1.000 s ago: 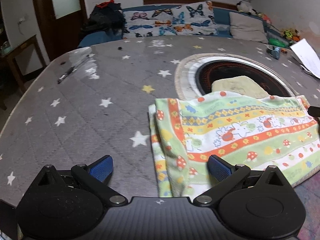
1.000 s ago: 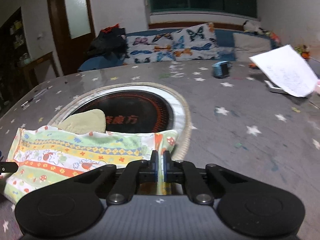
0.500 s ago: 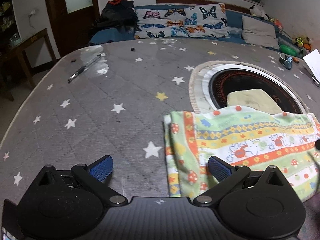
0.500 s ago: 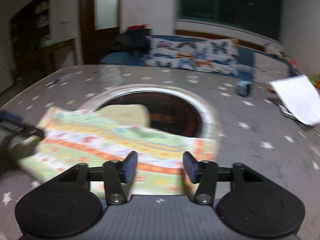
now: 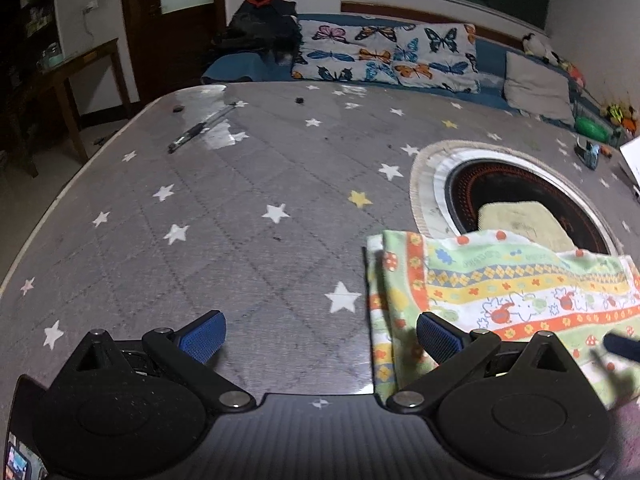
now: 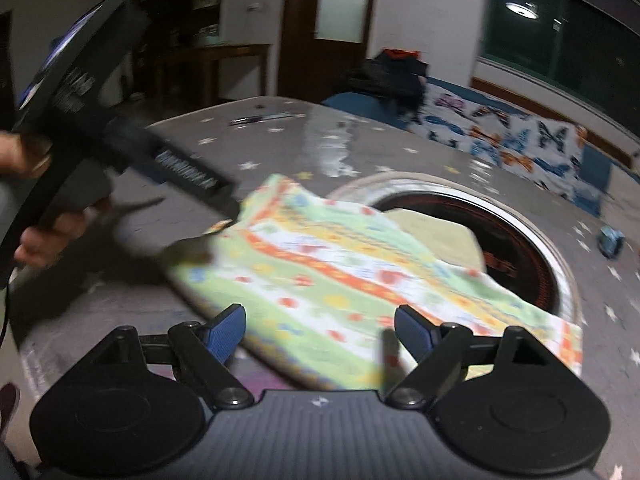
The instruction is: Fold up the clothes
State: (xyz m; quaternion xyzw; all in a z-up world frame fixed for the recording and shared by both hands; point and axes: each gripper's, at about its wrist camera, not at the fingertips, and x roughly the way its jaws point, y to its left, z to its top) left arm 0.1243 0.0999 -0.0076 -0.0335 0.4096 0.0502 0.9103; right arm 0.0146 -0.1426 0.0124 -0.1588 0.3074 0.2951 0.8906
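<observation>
- Cloth (image 5: 500, 296) with green, orange and yellow printed bands lies folded on our grey star-patterned table cover (image 5: 240, 240), its far edge overlapping the round black inset (image 5: 520, 188) in the table
- Our left gripper (image 5: 320, 336) has its blue-padded fingers (image 5: 202, 336) spread wide apart and holds nothing — the right-hand pad hangs over the cloth's left edge, the other over bare table cover
- Our right gripper (image 6: 320, 330) is likewise spread apart and empty, low over the near edge of the cloth (image 6: 360, 276)
- From the right wrist view we see the left gripper (image 6: 192, 196) reaching the cloth's far corner, with a hand (image 6: 52, 232) on its handle; that view is blurred
- A pale yellow cloth (image 5: 520, 224) sits inside the inset, just behind the printed one
- A pen (image 5: 200, 128) lies well apart near the far left edge — beyond the table, a butterfly-print cushion (image 5: 388, 56)
</observation>
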